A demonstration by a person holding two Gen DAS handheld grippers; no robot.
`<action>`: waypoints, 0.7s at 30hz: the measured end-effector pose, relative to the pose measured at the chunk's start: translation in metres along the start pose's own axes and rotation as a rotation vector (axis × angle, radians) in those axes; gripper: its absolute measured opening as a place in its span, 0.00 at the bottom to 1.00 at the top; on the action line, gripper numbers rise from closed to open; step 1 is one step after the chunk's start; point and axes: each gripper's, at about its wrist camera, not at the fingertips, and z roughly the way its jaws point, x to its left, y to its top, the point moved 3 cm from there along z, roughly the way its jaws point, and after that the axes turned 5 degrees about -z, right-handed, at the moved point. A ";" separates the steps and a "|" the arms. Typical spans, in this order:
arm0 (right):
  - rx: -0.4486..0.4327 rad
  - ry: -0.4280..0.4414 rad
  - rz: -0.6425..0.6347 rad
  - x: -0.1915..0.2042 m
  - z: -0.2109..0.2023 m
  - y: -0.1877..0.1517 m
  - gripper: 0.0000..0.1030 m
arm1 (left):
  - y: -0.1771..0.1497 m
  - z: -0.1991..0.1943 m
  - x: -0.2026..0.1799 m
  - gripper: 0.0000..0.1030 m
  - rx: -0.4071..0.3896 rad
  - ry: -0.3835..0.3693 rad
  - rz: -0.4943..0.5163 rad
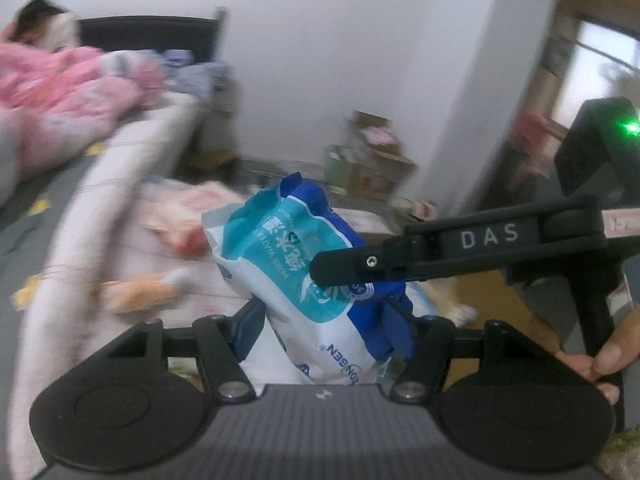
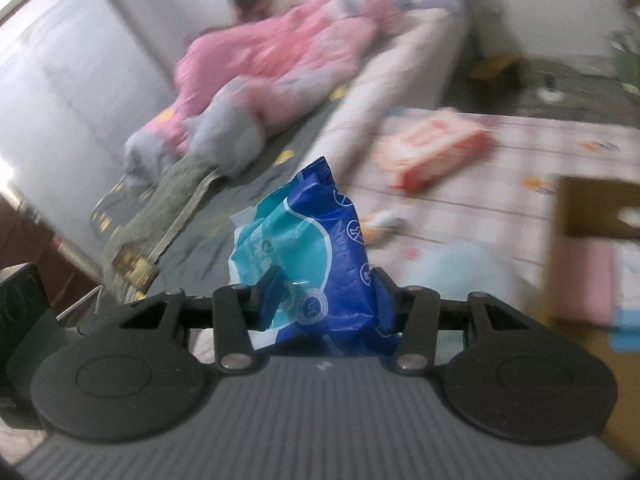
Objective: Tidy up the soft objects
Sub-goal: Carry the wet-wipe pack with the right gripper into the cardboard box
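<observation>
clearly mid-task: both grippers pinch one wipes pack [image 1: 288, 264], lifted off the checked bedspread [image 2: 520, 168]. left gripper [image 1: 332, 324] clamps its lower end, right gripper [image 2: 326, 300] squeezes the blue end. the pink pack [image 2: 436, 148] and a small orange item [image 2: 380, 222] lie unsorted; cardboard box [image 2: 592, 208] sits at right.

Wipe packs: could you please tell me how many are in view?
2: a blue pack held by both the left claw and right claw, and a pink pack on the bed; blur may hide others.
</observation>
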 end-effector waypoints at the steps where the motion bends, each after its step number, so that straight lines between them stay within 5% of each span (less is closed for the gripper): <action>1: -0.011 -0.020 0.030 -0.015 -0.014 -0.006 0.45 | -0.002 0.007 -0.015 0.63 0.013 -0.023 0.020; 11: -0.040 -0.124 0.332 -0.154 -0.082 -0.069 0.45 | -0.024 0.095 -0.120 0.63 0.232 -0.185 0.166; 17: 0.043 -0.055 0.540 -0.223 -0.043 -0.110 0.45 | -0.044 0.157 -0.125 0.63 0.380 -0.137 0.190; 21: 0.097 -0.036 0.641 -0.254 -0.003 -0.129 0.43 | -0.057 0.181 -0.125 0.62 0.401 -0.067 0.264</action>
